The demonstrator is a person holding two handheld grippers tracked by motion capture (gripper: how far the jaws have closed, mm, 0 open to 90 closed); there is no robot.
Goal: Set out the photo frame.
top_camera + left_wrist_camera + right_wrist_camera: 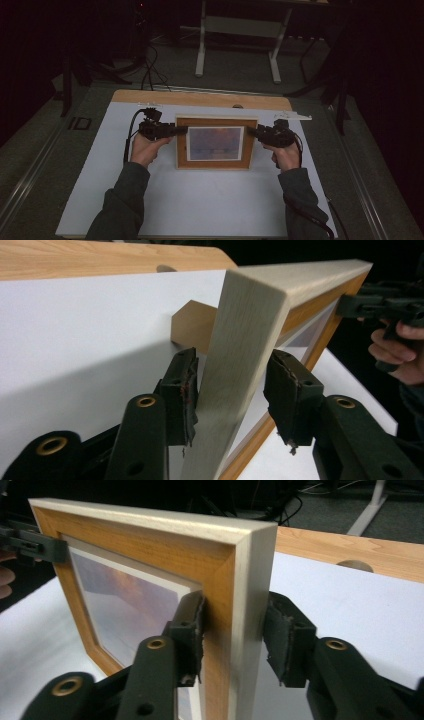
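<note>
left gripper [230,395] and right gripper [232,635] each pinch a side of the picture frame [216,142].

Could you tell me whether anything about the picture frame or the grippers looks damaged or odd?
The picture frame looks sound and stands upright, with the left gripper and right gripper on its two side edges. The one oddity is wear: the black pads look frayed and crumbling at their edges.
</note>
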